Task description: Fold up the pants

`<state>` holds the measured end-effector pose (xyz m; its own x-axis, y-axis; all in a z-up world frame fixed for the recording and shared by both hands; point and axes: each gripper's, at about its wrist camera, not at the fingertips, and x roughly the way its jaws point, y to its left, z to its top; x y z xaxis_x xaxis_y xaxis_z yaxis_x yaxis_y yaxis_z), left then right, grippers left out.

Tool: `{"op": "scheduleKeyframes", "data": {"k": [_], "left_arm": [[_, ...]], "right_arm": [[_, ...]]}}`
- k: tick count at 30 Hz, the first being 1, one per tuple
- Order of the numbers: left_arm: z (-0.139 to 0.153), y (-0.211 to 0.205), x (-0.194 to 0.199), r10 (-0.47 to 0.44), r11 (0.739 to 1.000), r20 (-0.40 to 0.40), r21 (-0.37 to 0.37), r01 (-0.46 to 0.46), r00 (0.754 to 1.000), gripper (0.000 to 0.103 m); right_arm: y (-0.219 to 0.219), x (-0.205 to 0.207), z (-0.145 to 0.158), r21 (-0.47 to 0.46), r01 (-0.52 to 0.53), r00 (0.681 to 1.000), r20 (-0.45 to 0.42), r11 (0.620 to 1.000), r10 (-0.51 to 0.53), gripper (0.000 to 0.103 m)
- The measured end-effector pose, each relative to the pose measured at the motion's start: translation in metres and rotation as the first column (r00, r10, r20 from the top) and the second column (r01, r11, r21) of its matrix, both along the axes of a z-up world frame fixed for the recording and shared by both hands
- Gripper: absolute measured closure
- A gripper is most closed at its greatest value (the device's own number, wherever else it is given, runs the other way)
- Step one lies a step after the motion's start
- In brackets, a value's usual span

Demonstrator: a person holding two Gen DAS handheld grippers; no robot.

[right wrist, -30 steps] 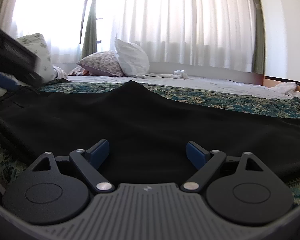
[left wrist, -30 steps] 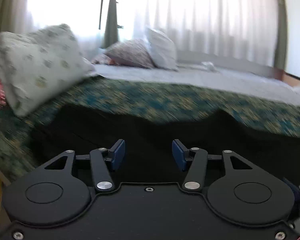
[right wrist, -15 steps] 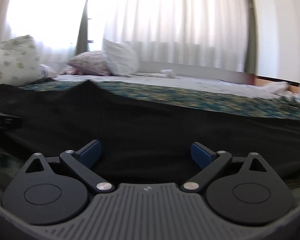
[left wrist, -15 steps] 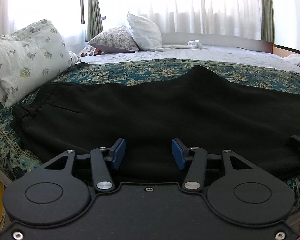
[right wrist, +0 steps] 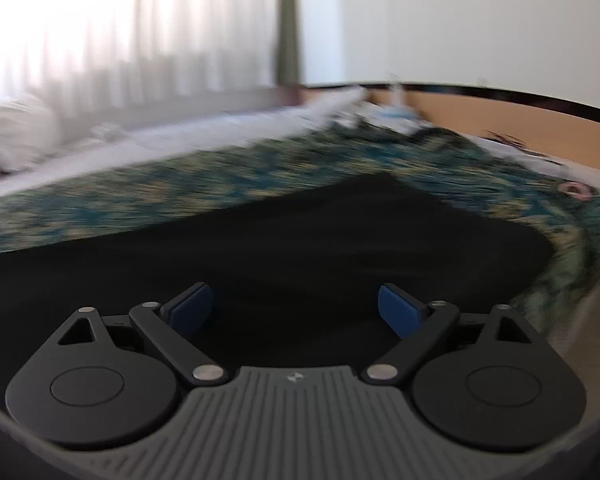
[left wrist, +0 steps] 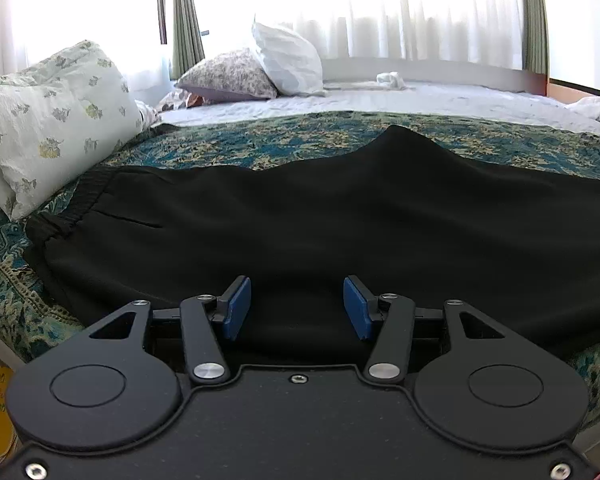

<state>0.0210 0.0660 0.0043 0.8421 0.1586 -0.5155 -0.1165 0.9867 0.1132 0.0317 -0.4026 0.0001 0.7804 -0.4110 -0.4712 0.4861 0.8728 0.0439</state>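
Black pants (left wrist: 308, 220) lie spread flat across a teal patterned bedspread (left wrist: 284, 140). Their elastic waistband (left wrist: 64, 216) is at the left in the left wrist view. My left gripper (left wrist: 297, 307) hovers at the near edge of the pants, open, with nothing between its blue pads. In the blurred right wrist view the leg end of the pants (right wrist: 340, 248) reaches toward the bed's right corner. My right gripper (right wrist: 295, 309) stands over that part, open wide and empty.
A floral pillow (left wrist: 48, 120) lies at the left, close to the waistband. Two more pillows (left wrist: 260, 68) rest at the back by the curtained window. A white sheet (left wrist: 420, 100) covers the far bed. The bedspread edge (right wrist: 572, 264) drops off at the right.
The right gripper has swept far to the right along the pants, from the middle to the leg end. The left gripper dropped a little and steadied near the waistband side.
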Motion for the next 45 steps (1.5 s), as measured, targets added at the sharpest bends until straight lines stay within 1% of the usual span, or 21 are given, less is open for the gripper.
{"op": "scheduleKeyframes", "data": {"k": [2,4,7,9,11,14,16,19,21,24,27,29,31,33,35,37,38,40,41,43,45], "left_arm": [[0.012,0.002,0.007,-0.001,1.000,-0.013,-0.012,0.000,1.000,0.054],[0.028,0.003,0.016,-0.012,1.000,0.016,-0.002,0.012,1.000,0.057],[0.051,-0.004,0.039,-0.063,0.997,0.067,0.038,0.061,0.996,0.060],[0.060,-0.012,0.061,-0.120,0.992,0.060,0.031,0.118,0.991,0.076],[0.063,-0.023,0.084,-0.186,0.983,0.036,-0.005,0.186,0.982,0.080],[0.055,-0.039,0.113,-0.250,0.968,0.007,-0.026,0.250,0.968,0.083],[0.044,-0.048,0.134,-0.256,0.966,-0.025,-0.033,0.255,0.966,0.085],[0.023,-0.051,0.162,-0.226,0.974,-0.078,-0.046,0.223,0.971,0.088],[0.009,-0.049,0.177,-0.197,0.980,-0.102,-0.049,0.193,0.975,0.089],[0.005,-0.039,0.192,-0.155,0.985,-0.093,-0.097,0.145,0.984,0.092],[0.001,-0.030,0.203,-0.122,0.986,-0.100,-0.130,0.108,0.988,0.098],[-0.001,-0.027,0.204,-0.119,0.985,-0.098,-0.139,0.105,0.988,0.098],[-0.001,-0.027,0.205,-0.119,0.985,-0.095,-0.137,0.106,0.988,0.098],[-0.002,-0.028,0.204,-0.118,0.986,-0.092,-0.133,0.105,0.989,0.098],[-0.002,-0.029,0.204,-0.116,0.986,-0.091,-0.130,0.104,0.989,0.098],[-0.002,-0.028,0.204,-0.117,0.986,-0.090,-0.133,0.104,0.989,0.098],[-0.002,-0.029,0.204,-0.116,0.986,-0.090,-0.134,0.104,0.989,0.098],[-0.002,-0.029,0.203,-0.116,0.986,-0.089,-0.132,0.104,0.989,0.098],[-0.002,-0.029,0.203,-0.115,0.986,-0.088,-0.129,0.103,0.989,0.098],[-0.002,-0.031,0.202,-0.114,0.987,-0.087,-0.120,0.103,0.990,0.098],[-0.002,-0.031,0.203,-0.114,0.988,-0.086,-0.116,0.103,0.990,0.098]], "right_arm": [[-0.018,0.005,0.010,0.026,0.020,0.999,-0.039,0.999,-0.019,0.008],[-0.028,0.009,0.024,0.044,0.022,0.999,-0.035,0.999,-0.021,0.008],[-0.028,0.027,0.042,0.050,-0.057,0.996,-0.059,0.997,0.060,0.007],[-0.020,0.039,0.047,0.015,-0.106,0.990,-0.088,0.994,0.107,0.007],[-0.007,0.055,0.049,-0.019,-0.158,0.982,-0.113,0.987,0.155,0.007],[0.015,0.070,0.047,-0.027,-0.238,0.963,-0.136,0.971,0.233,0.007],[0.031,0.079,0.044,-0.027,-0.307,0.942,-0.150,0.951,0.300,0.007],[0.054,0.090,0.039,-0.034,-0.399,0.903,-0.185,0.916,0.387,0.008],[0.063,0.097,0.035,-0.040,-0.433,0.885,-0.209,0.900,0.416,0.008],[0.065,0.110,0.029,-0.049,-0.455,0.865,-0.261,0.889,0.429,0.008],[0.050,0.121,0.022,-0.042,-0.434,0.862,-0.310,0.900,0.401,0.008],[0.027,0.130,0.021,0.021,-0.385,0.874,-0.314,0.923,0.372,0.008],[-0.006,0.139,0.021,0.091,-0.301,0.899,-0.305,0.949,0.315,0.007],[-0.036,0.147,0.022,0.089,-0.191,0.927,-0.311,0.978,0.209,0.008],[-0.061,0.147,0.029,0.070,-0.101,0.950,-0.289,0.992,0.117,0.011],[-0.086,0.137,0.042,0.072,-0.047,0.976,-0.208,0.996,0.061,0.012],[-0.097,0.131,0.047,0.074,-0.025,0.983,-0.181,0.997,0.038,0.013],[-0.119,0.120,0.054,0.069,0.029,0.987,-0.159,0.997,-0.017,0.012],[-0.129,0.115,0.055,0.068,0.038,0.987,-0.158,0.997,-0.027,0.013],[-0.147,0.108,0.053,0.071,0.054,0.985,-0.168,0.996,-0.042,0.015],[-0.159,0.106,0.046,0.083,0.052,0.980,-0.196,0.995,-0.035,0.019]]}}
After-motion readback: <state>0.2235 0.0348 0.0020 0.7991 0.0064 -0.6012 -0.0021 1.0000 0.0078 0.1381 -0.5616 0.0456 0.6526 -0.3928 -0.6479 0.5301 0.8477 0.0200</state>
